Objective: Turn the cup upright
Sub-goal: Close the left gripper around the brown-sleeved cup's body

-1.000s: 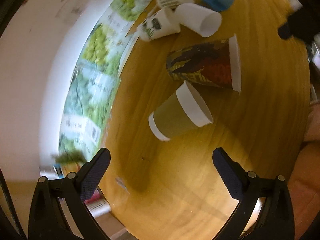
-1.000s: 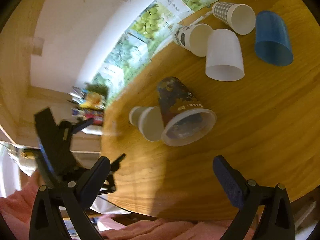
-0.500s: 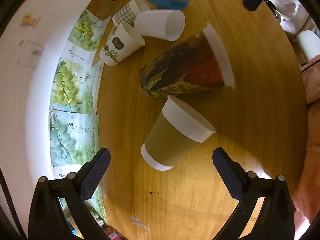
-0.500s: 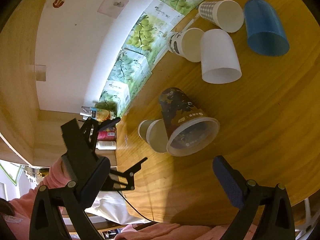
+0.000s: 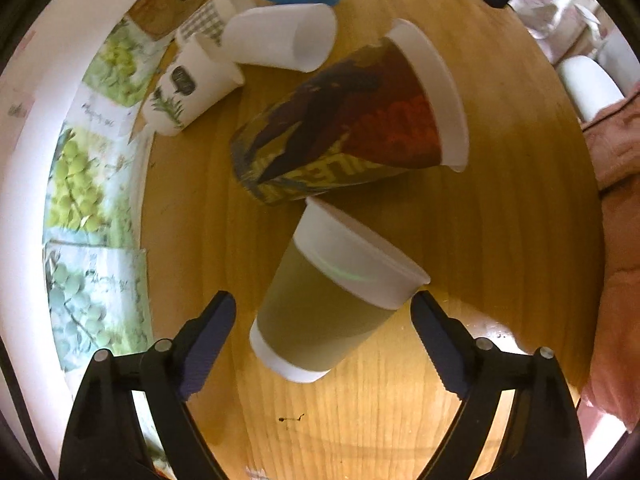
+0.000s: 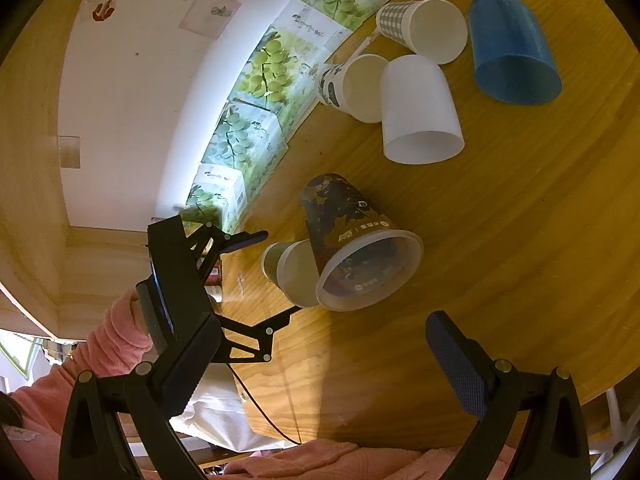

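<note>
1. The sleeved cup (image 5: 332, 300) is olive-brown with white bands at rim and base.
2. The large printed cup (image 5: 344, 132) is dark, with red and yellow lettering and a white rim.
3. One plain cup (image 6: 420, 108) is translucent white.
4. The tumbler (image 6: 512, 48) is blue.
5. The checked cup (image 6: 420, 28) looks grey-and-white gingham.
6. The table (image 5: 500, 220) is honey-coloured wood grain.
7. The gripper fingers' pads (image 5: 208, 336) seem dark blue, ribbed.

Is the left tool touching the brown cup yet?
Cannot tell. In the left wrist view the open left tool straddles the brown cup; wood shows beside its left finger, but the cup's rim meets the right finger's tip.
</note>
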The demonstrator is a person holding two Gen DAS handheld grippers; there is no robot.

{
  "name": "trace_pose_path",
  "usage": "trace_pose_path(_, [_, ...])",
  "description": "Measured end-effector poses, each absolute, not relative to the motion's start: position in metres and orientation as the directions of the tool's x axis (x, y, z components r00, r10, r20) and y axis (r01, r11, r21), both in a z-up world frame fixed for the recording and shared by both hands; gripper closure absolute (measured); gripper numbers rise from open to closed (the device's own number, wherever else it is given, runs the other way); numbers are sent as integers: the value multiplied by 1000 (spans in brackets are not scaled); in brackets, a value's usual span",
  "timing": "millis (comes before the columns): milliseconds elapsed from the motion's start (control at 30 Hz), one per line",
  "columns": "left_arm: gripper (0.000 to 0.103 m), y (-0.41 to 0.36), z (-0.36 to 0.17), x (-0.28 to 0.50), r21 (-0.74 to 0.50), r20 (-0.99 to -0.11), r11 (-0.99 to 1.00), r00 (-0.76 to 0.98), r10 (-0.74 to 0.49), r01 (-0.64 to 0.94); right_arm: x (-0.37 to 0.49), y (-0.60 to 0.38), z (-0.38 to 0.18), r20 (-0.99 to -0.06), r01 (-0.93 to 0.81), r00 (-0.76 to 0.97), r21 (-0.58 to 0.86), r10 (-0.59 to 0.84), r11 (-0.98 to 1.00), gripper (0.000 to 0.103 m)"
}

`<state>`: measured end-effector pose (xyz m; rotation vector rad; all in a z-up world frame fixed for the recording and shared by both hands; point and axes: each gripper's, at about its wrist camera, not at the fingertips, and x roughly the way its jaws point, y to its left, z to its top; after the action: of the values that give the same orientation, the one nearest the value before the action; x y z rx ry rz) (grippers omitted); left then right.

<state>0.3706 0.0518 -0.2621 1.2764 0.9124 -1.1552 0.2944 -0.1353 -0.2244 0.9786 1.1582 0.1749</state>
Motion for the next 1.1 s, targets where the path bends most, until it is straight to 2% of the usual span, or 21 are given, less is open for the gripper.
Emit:
trace_pose_path(133, [22,49,-264,367,209,-972,-106,195,-134,972,294,-135,-224,-690,355,436,721,577,595,0])
trace_pose_path(433, [26,49,-265,366,202,-973,-117,186,-138,972,289,-138,-222,-694,365,439,718,570,593,0])
trace_pose_path(767, [34,50,-258,368,122,-988,18,123,-98,992,281,-137,-220,-693,367,438,719,573,590,0])
trace_pose_path(1100, [37,62,-248,357,3,-995,270,30,-95,963,267,-134,-212,-682,350,451,728,575,589,0])
